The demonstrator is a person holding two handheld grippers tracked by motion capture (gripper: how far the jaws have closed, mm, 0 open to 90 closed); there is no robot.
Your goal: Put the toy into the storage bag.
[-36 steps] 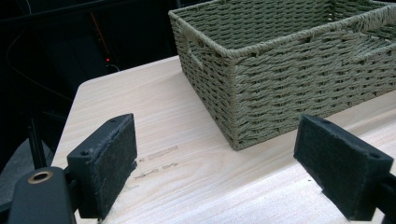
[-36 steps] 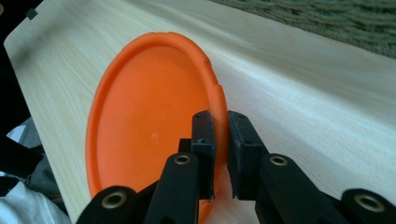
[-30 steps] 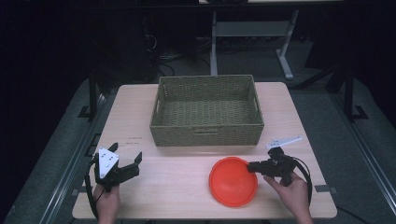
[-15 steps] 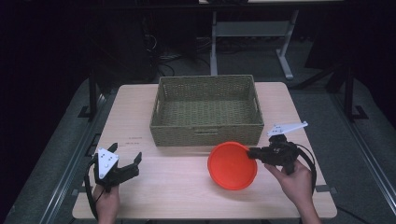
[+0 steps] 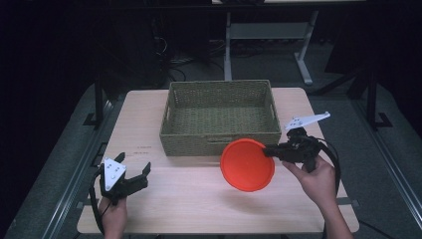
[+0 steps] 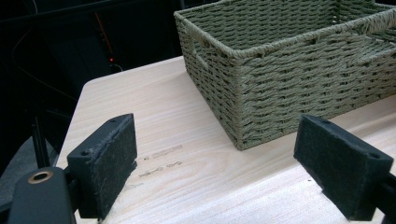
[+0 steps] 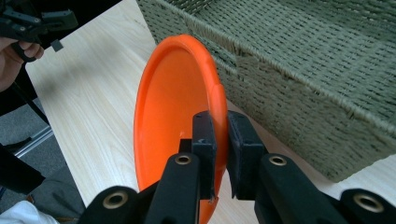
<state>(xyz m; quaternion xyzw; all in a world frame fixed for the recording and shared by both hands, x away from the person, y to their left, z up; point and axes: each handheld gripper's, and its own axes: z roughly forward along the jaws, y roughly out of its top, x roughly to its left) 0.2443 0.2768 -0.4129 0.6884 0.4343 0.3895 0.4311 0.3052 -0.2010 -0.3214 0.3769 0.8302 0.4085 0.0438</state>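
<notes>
your right claw (image 5: 271, 150) is pinched tight on the rim of the orange plate (image 5: 247, 165). in the right gripper view you can see the two black jaws squeezing the plate's edge, one jaw on the inside and one on the outside. the plate is off the surface (image 5: 199, 199) and tipped up on its side, so its hollow face looks toward your left side.

the big thing to watch is where the woven basket (image 5: 221, 142) sits from the plate. the basket is just past the plate, farther from you, and the plate's top edge is right at the basket's near wall. in the high view the plate covers a bit of that wall. i cannot tell if they touch. the basket looks empty inside, and its long side runs left to right across the surface. my guess is the plate is going into it, so you would need to lift it over the near wall and move it away from you.

your right hand (image 5: 313, 179) is much nearer the basket. your left claw (image 5: 133, 175) is spread wide with nothing in it, low by the near left corner of the surface, well apart from the plate.
</notes>
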